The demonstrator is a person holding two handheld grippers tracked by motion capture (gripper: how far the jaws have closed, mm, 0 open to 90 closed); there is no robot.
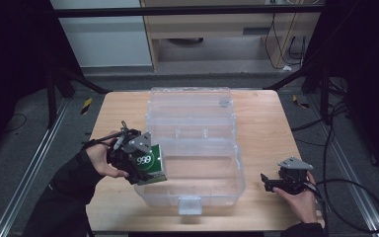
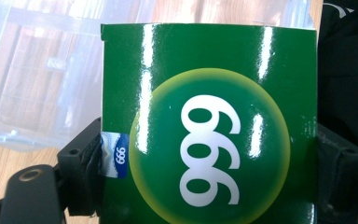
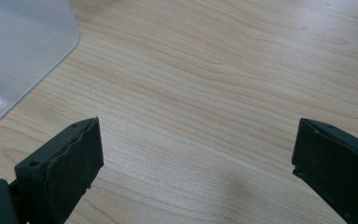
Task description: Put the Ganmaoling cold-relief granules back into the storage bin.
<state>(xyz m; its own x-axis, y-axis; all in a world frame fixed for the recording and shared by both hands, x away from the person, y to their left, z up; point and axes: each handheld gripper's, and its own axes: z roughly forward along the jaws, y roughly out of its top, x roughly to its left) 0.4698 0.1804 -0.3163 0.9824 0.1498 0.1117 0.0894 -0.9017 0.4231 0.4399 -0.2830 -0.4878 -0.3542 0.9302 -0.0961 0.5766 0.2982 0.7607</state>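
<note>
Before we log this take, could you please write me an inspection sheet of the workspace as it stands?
Surface: wooden table, light grain, bare around the container.
Job's things: green box marked 999, glossy, at the left edge of the clear plastic container, whose lid lies open behind it.
Clutter: nothing seen.
Grippers: left gripper has its jaws pressed on both sides of the green box; right gripper rests low at the table's right, jaws wide apart over bare wood.
Cables: black cable trails from the right gripper off the table; more cables lie on the floor at right.
Surroundings: grey floor, dark frame legs, pale cabinet behind.
</note>
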